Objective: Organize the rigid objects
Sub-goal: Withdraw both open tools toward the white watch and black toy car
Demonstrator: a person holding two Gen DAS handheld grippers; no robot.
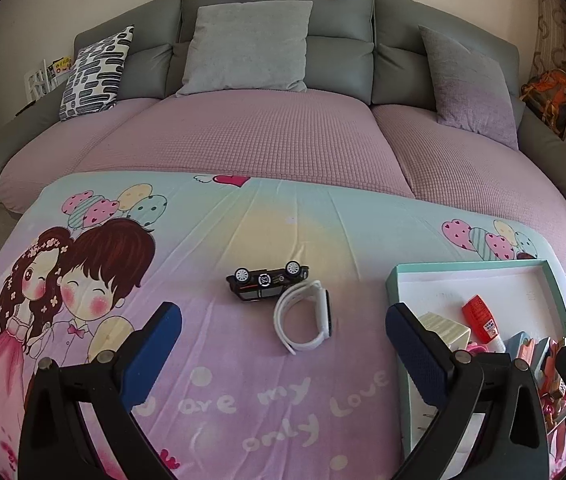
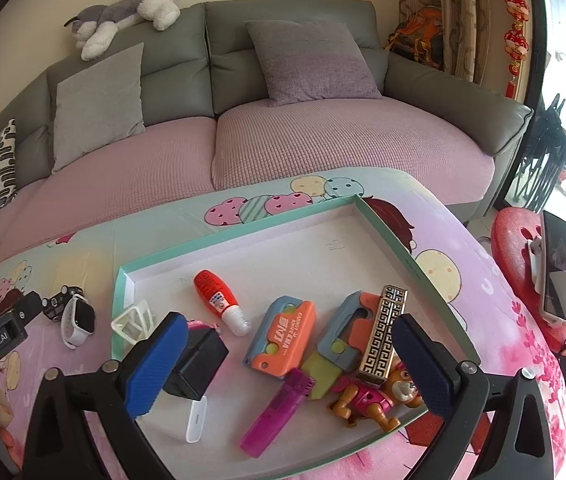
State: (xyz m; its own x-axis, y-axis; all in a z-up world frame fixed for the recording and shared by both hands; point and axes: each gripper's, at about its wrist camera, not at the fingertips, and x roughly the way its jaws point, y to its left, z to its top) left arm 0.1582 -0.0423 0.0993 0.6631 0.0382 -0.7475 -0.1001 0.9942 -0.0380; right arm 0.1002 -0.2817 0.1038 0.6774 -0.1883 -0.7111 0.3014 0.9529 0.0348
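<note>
With most items already in the tray (image 2: 239, 232), the left gripper (image 1: 283, 344), spread wide and empty, should drop straight over the white watch (image 1: 305, 322) lying just near of the overturned toy car (image 1: 267, 282) on the tabletop (image 1: 223, 360), while the right gripper (image 2: 289, 364) hovers wide over the tray.

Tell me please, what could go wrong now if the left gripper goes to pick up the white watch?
1. The white watch lies right against the toy car, which is flipped over, so the open left gripper might catch or push the car too.
2. The watch strap is a curved loop; it may slip from the fingers.
3. The tray already holds many items in its near part, so a drop there could knock them; the far part is bare.
</note>
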